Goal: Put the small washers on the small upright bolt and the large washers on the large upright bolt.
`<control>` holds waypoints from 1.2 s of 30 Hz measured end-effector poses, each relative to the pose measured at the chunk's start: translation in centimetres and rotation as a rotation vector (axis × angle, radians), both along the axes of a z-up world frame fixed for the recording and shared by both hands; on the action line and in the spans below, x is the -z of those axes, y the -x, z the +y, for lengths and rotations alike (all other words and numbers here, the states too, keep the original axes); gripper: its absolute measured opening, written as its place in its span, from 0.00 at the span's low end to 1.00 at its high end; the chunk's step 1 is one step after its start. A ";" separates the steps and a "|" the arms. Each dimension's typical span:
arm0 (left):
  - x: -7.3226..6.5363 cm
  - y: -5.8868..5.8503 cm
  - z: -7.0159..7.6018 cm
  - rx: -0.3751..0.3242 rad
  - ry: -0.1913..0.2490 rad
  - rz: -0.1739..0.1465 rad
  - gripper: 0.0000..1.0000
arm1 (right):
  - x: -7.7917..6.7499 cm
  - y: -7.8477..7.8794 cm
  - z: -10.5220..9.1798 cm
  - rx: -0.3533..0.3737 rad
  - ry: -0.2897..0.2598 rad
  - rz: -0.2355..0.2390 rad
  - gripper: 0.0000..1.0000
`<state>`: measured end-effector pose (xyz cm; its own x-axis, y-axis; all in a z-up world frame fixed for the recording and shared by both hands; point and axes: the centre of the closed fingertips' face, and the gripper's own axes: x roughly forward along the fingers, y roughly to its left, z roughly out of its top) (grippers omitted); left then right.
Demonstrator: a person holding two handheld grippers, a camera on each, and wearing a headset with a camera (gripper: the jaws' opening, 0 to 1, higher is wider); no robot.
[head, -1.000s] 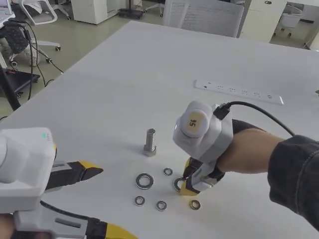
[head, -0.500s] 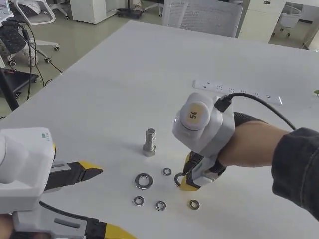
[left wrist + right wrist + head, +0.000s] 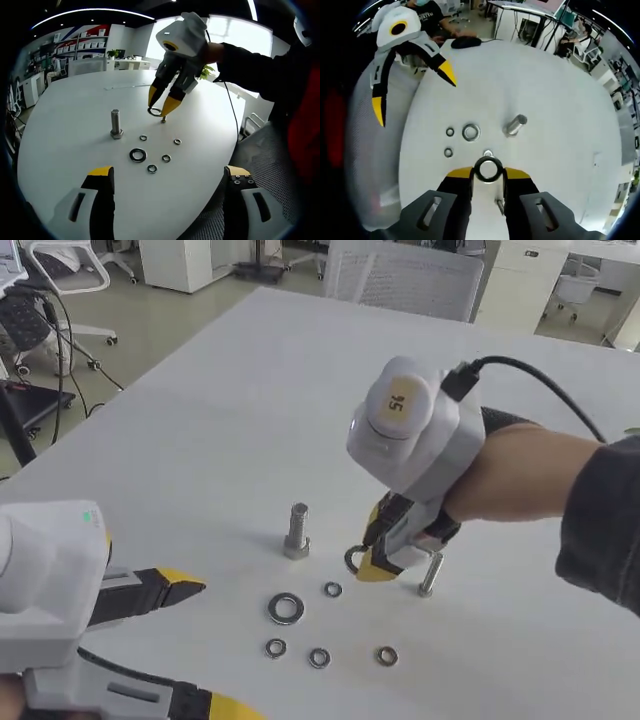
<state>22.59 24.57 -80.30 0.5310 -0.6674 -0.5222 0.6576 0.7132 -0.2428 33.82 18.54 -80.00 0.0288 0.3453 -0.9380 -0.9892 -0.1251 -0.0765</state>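
**Holding a large washer between the two bolts**

The right gripper (image 3: 487,175) has its fingers closed on the rim of a large washer (image 3: 349,560), clear of the counter (image 3: 250,420). In the right gripper view the ring shows as a full circle, so its hole looks to face down along the fingers. The large bolt (image 3: 297,530) stands upright just to the left of the fingers. The small bolt (image 3: 430,574) stands close on their other side. My guess is the washer must travel left until its hole sits over the large bolt's upright shaft, then drop. The right gripper is the nearer one. The left gripper (image 3: 168,171) is wide open and empty, near the counter edge. Another large washer (image 3: 286,608) and four small washers (image 3: 319,657) lie flat in front of the bolts.
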 end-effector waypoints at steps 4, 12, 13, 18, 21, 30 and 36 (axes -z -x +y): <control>0.0 -0.1 0.0 0.001 0.002 -0.002 0.90 | -1.6 -0.9 0.7 -0.018 -0.002 -0.036 0.24; -0.2 -0.4 0.1 -0.002 0.003 -0.007 0.90 | -4.1 -2.2 2.6 -0.048 -0.025 -0.079 0.24; -0.2 -0.5 0.1 -0.003 0.004 -0.007 0.90 | -4.3 -2.3 2.9 -0.051 -0.029 -0.081 0.24; -0.2 -0.6 0.2 -0.005 0.003 -0.009 0.90 | -4.7 -3.1 4.2 -0.072 -0.031 -0.103 0.24; -0.2 -0.7 0.3 -0.007 0.005 -0.009 0.90 | -5.0 -3.4 5.2 -0.087 -0.037 -0.106 0.24; -0.1 -0.6 0.4 -0.007 0.001 -0.008 0.90 | -3.8 -4.1 7.1 -0.108 -0.028 -0.098 0.24; 0.0 -0.6 0.4 -0.008 -0.001 -0.005 0.90 | -2.4 -4.3 7.3 -0.118 -0.002 -0.080 0.24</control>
